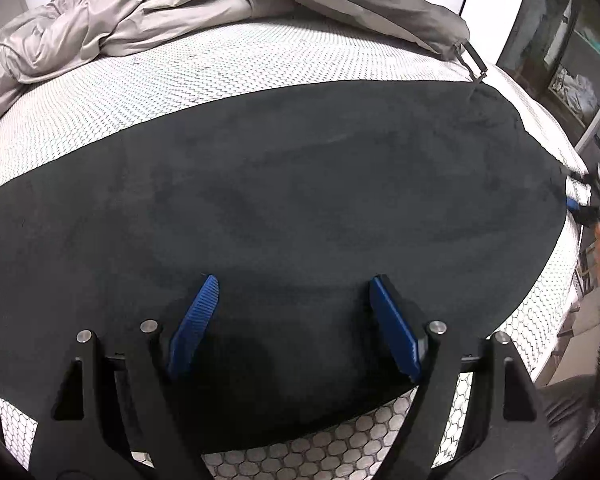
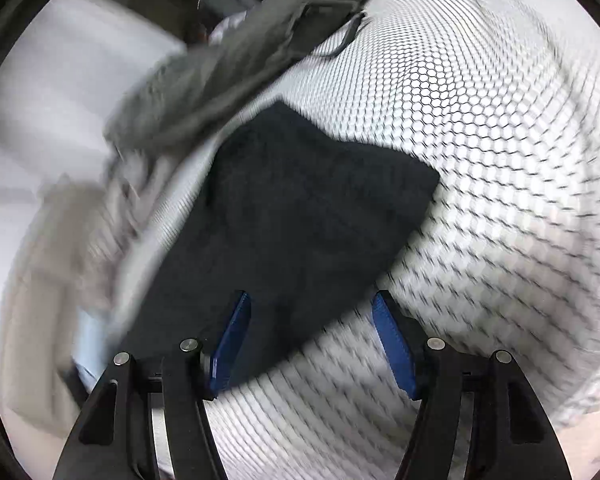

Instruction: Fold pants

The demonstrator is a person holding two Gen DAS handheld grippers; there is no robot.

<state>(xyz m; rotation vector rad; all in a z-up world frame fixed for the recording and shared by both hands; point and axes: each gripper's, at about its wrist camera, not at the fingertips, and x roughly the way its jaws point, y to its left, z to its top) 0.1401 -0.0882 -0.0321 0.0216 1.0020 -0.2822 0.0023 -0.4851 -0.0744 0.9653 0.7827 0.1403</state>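
The black pants (image 1: 280, 216) lie flat across the white honeycomb-patterned mattress (image 1: 180, 76). My left gripper (image 1: 294, 286) is open just above the pants near their front edge, holding nothing. My right gripper (image 2: 310, 304) is open and empty over one end of the pants (image 2: 300, 208); that view is motion-blurred. The right gripper also shows in the left wrist view (image 1: 592, 200) at the far right end of the pants, held by a hand.
Crumpled beige and grey bedding (image 1: 112, 20) lies along the far side of the mattress. A grey cloth with a strap (image 2: 268, 48) lies beyond the pants. Shelving (image 1: 572, 60) stands to the right of the bed.
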